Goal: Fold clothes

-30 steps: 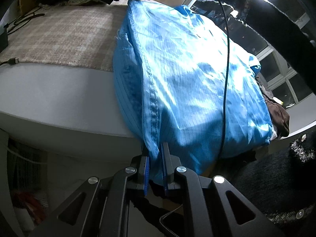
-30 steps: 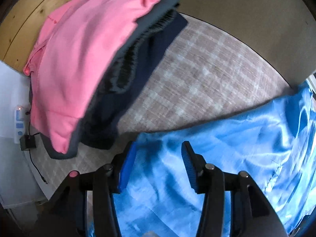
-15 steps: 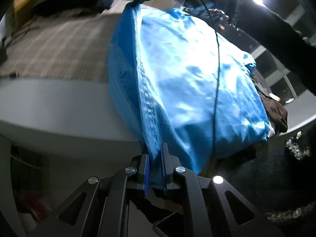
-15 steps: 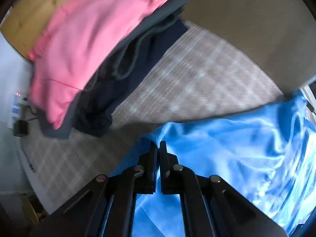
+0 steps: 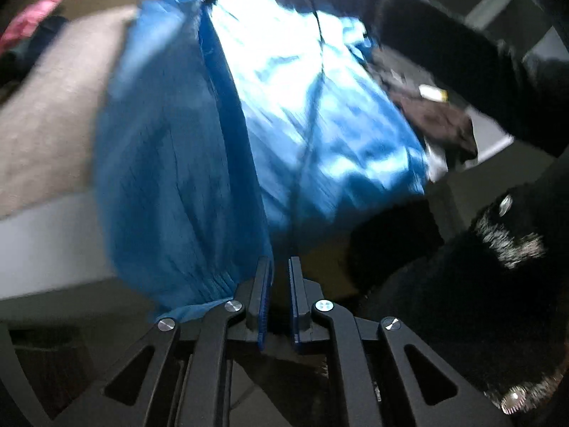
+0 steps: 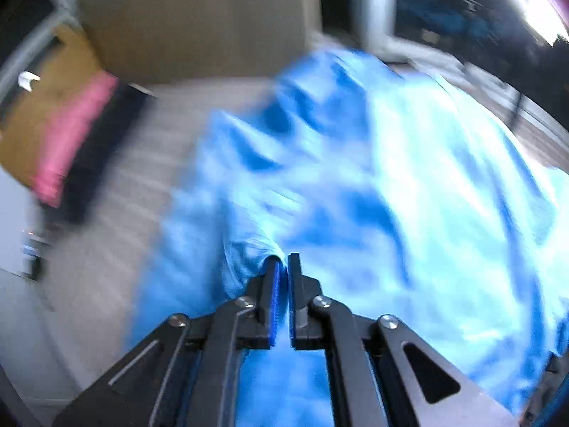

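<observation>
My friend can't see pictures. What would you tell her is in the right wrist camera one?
The right gripper pinches a bunched fold of a shiny blue garment, its jaws just starting to open. The garment lies on a pale checked cover, with a pink garment on dark clothes at the left. The picture is blurred.

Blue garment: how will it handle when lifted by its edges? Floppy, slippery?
Likely floppy: the blue garment bunches into folds at the right gripper and sags below the left gripper. Probably slippery: it has a satin-like sheen. The right jaws are opening slightly with cloth pinched between them, so a thin edge could slide out. It seems light for its size.
</observation>
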Demonstrator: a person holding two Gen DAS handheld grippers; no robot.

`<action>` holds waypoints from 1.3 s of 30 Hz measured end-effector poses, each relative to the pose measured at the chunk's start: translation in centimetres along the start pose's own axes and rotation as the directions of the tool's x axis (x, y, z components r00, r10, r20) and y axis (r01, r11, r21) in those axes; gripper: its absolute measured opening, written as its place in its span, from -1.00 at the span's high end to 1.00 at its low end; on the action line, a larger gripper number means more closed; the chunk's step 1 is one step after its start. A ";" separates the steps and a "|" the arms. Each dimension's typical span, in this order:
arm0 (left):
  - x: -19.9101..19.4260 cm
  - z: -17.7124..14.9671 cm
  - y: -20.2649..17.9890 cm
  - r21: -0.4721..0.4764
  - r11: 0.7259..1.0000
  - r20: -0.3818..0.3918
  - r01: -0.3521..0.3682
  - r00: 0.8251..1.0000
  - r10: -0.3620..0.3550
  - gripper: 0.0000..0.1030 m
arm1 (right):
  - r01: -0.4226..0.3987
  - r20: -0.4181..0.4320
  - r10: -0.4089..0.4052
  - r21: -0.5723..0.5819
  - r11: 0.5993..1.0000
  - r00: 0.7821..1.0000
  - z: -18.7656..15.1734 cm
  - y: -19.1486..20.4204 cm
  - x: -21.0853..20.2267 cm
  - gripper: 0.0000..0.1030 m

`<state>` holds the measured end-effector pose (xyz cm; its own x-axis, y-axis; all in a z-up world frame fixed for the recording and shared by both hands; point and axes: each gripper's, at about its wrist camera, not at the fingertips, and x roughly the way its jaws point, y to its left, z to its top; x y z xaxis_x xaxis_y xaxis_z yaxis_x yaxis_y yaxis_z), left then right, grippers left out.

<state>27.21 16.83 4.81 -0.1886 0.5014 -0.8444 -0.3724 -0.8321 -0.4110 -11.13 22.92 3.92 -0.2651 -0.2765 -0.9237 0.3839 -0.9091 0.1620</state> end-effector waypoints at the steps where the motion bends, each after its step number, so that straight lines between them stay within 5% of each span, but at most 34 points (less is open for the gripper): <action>1: 0.3 -0.5 -0.8 0.011 1.000 -0.024 0.011 1.000 -0.011 0.81 | 0.028 -0.022 -0.028 0.006 1.000 0.999 -0.3 -0.9 0.3 0.68; 6: -1.5 -3.3 -1.3 -0.043 0.999 -0.067 -0.025 0.997 0.022 0.52 | -0.002 0.020 0.001 0.022 1.000 1.000 -2.2 -4.0 -2.2 0.24; 8: -2.9 -4.1 0.0 -0.086 0.994 -0.047 -0.072 0.997 0.068 0.37 | 0.001 0.040 0.002 -0.068 0.998 0.999 -3.1 -4.7 -4.0 0.24; 12: -4.2 -4.3 4.3 -0.197 0.971 0.002 -0.137 0.990 0.140 0.33 | -0.075 0.089 0.081 -0.068 0.995 0.993 -5.8 -5.0 -7.6 0.24; 16: -3.0 -4.1 6.2 -0.202 0.971 0.002 -0.125 0.992 0.128 0.33 | -0.076 0.116 0.085 -0.077 0.994 0.990 -7.2 -5.1 -9.6 0.24; 21: 1.3 -4.2 7.3 -0.208 0.978 -0.003 -0.012 1.000 0.012 0.30 | -0.215 0.079 0.222 -0.081 0.973 0.972 -11.4 -4.2 -11.3 0.25; 26: 6.9 -9.9 8.4 -0.310 0.951 -0.176 0.022 0.981 -0.080 0.36 | -0.250 0.000 0.255 -0.208 0.946 0.967 -17.0 1.3 -10.3 0.25; 31: 2.8 -10.8 9.4 -0.364 0.931 -0.073 -0.010 0.997 -0.018 0.36 | -0.235 -0.060 0.227 -0.314 0.920 0.972 -20.3 5.7 -9.0 0.25; 35: -3.3 -7.2 8.5 -0.269 0.959 0.056 -0.091 0.992 0.110 0.20 | -0.283 -0.025 0.284 -0.185 0.941 0.959 -20.7 3.1 -10.8 0.25; 39: -6.4 -2.4 7.5 -0.166 0.980 0.180 -0.114 0.973 0.144 0.10 | -0.194 0.040 0.195 -0.038 0.980 0.980 -22.2 -2.1 -12.1 0.25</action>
<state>27.84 6.77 6.32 -0.4006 0.4109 -0.8189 -0.1926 -0.9116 -0.3632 10.95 35.07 7.03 -0.2201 -0.4608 -0.8598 0.4609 -0.8259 0.3247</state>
